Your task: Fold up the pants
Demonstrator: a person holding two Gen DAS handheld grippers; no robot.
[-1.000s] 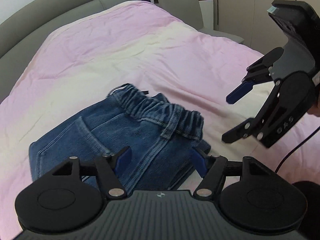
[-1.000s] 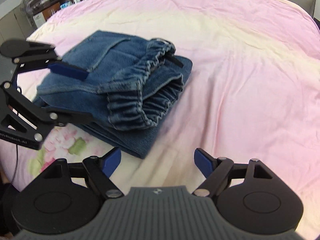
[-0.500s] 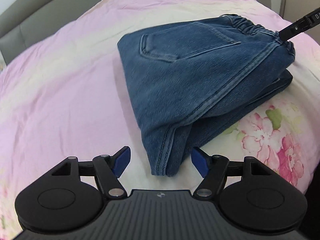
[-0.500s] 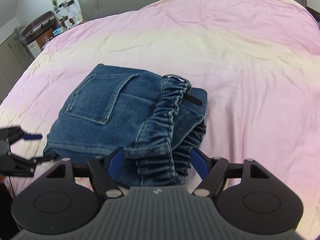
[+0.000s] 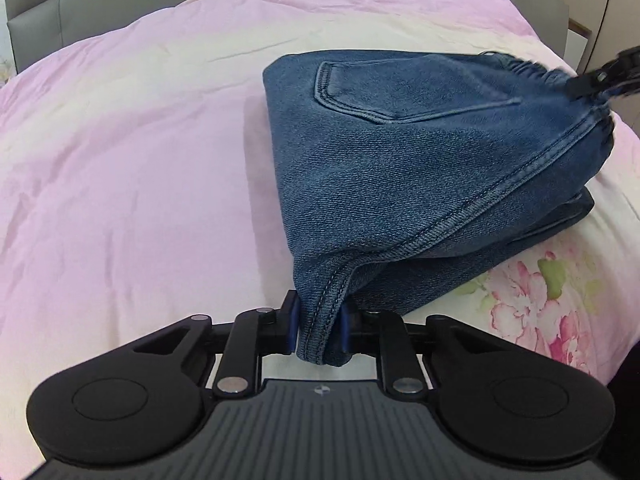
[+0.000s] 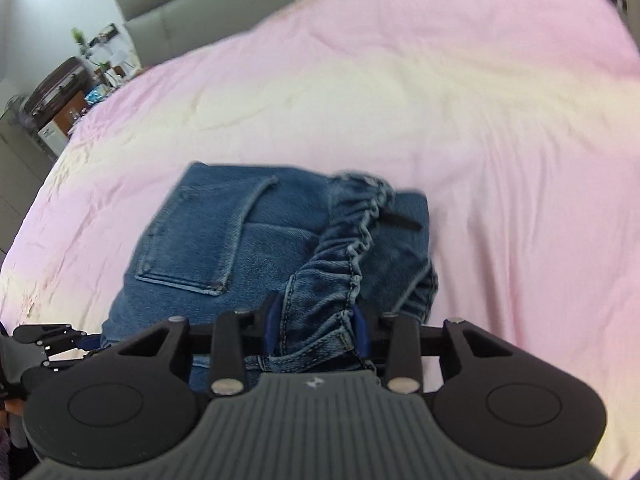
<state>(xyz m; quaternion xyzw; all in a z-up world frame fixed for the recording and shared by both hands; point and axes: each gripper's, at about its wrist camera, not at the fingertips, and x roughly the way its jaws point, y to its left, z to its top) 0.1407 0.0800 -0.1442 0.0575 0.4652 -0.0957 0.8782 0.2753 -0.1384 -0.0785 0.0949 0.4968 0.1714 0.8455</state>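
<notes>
two grippers clamp the folded jeans [image 5: 400,184] on the pink bed: left gripper [image 5: 319,330] fingers pinch a seamed corner, right gripper [image 6: 316,330] fingers pinch the elastic waistband [image 6: 344,252].

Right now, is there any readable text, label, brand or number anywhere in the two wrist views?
None reads as text.
Left gripper body: a small emblem, no letters.
Right gripper body: a similar emblem, blurred.
Pants: no tag or label showing.

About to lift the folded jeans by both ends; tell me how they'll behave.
The jeans will probably sag between the left gripper and right gripper. Stacked denim layers suggest some weight. The gathered waistband may stretch.
</notes>
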